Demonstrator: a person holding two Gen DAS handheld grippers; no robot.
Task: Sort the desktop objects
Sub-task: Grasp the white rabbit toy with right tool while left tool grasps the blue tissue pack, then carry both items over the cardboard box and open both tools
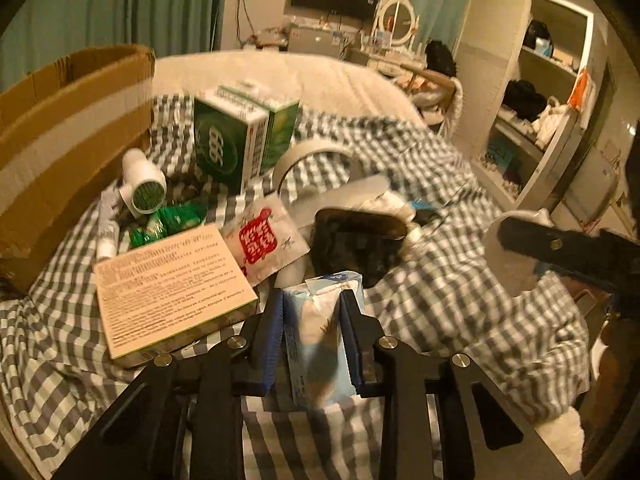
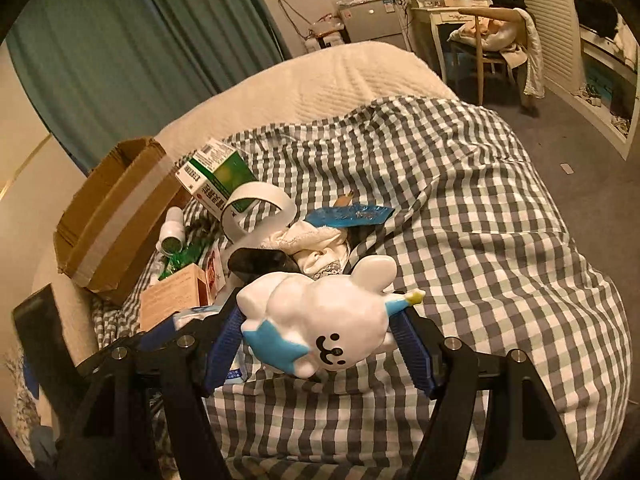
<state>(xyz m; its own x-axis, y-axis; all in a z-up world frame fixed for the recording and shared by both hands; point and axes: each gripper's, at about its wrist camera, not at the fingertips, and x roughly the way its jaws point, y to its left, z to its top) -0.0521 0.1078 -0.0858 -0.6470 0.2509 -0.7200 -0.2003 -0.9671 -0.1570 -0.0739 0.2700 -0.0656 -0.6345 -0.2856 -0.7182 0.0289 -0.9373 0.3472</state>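
Observation:
In the left wrist view my left gripper (image 1: 314, 304) is shut on a pale blue tissue pack (image 1: 320, 336), held upright over the checked blanket. In the right wrist view my right gripper (image 2: 320, 334) is shut on a white cloud-shaped bunny figure (image 2: 320, 320) with a blue star and a smiling face, its blue pads pressed against both sides. That figure (image 1: 508, 256) also shows at the right of the left wrist view, under a black finger. A pile lies ahead: beige printed box (image 1: 168, 284), green box (image 1: 232, 140), tape roll (image 1: 316, 156), red-and-white packet (image 1: 260, 236), black case (image 1: 356, 240).
An open cardboard box (image 2: 116, 208) stands at the left edge of the bed beside a white bottle (image 1: 140, 184) and green sachets (image 1: 172, 220). A white cloth (image 2: 312, 240) and blue wrapper (image 2: 352, 214) lie mid-pile. The checked blanket (image 2: 480, 240) stretches right; a chair (image 2: 492, 52) and shelves stand beyond.

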